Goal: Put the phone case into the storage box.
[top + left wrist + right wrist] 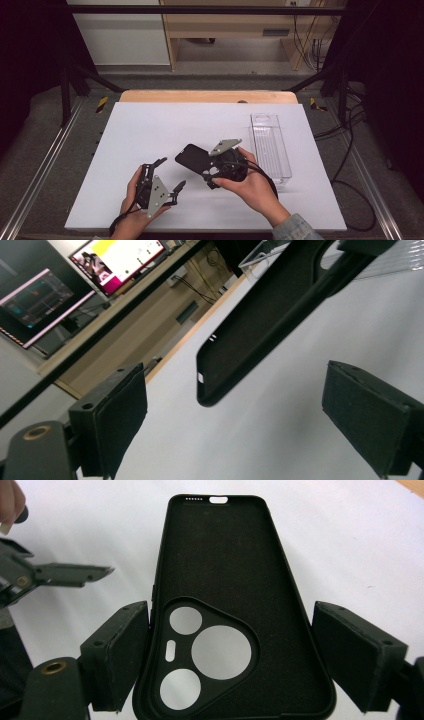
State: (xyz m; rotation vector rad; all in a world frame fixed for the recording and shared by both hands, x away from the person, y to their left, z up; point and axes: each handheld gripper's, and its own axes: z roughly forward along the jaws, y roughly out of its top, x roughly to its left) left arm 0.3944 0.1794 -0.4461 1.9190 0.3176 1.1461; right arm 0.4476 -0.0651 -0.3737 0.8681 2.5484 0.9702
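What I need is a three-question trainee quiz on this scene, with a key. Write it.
1. True or false: the left gripper holds the phone case.
2. The clear tray lies on which side of the right gripper in the high view? A: left. B: right. C: directly beneath it.
3. How many round holes does the case's camera cutout have in the right gripper view?
Key: 1 false; 2 B; 3 three.

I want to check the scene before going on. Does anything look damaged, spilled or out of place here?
Nothing stands out. The black soft phone case looks whole, held between the pads of the right gripper above the white table top. The clear plastic tray lies straight near the table's right edge. The left gripper is open and holds nothing.
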